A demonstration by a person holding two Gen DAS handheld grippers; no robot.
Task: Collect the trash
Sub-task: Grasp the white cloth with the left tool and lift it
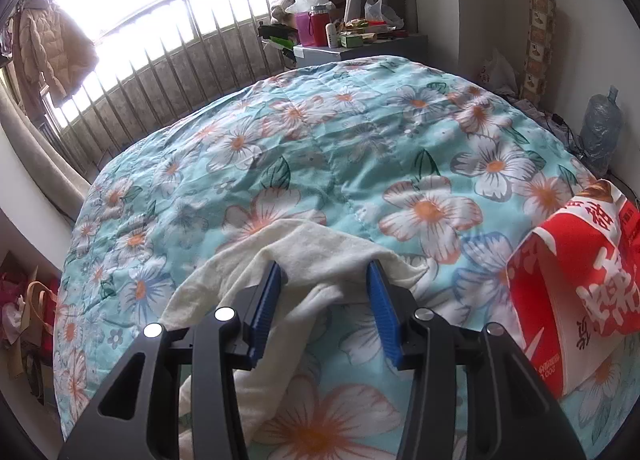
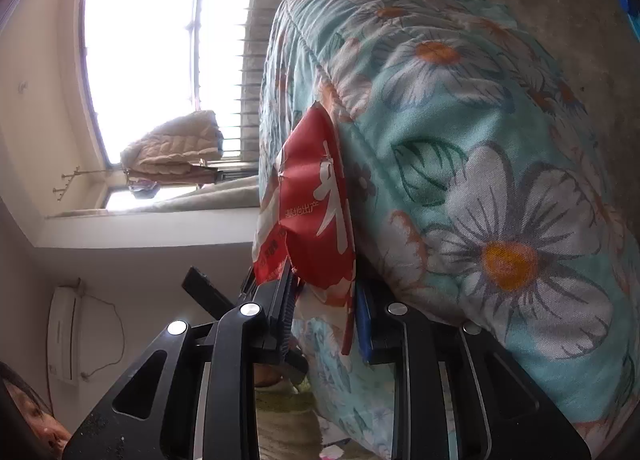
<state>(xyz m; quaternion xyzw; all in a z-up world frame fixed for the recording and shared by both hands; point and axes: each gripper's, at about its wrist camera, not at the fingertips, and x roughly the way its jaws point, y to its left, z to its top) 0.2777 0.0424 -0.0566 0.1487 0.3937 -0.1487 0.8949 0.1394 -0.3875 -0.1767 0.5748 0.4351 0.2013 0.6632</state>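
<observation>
The left gripper [image 1: 326,272] clamps a cream cloth [image 1: 316,244]; the right gripper [image 2: 324,300] pinches a red paper bag [image 2: 316,212] printed with white Chinese characters "基地出产".

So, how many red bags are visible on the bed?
1. The red bag stands at the right side of the flowered quilt, held by the right gripper. Others may be hidden.

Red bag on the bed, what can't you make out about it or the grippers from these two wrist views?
- Red bag: left wrist view cuts it at the right edge; contents hidden.
- Right gripper: the bag covers its fingertips.
- Left gripper: fingertips sunk in the cream cloth; grip unclear.
- Bedside clutter: too small to identify.
</observation>
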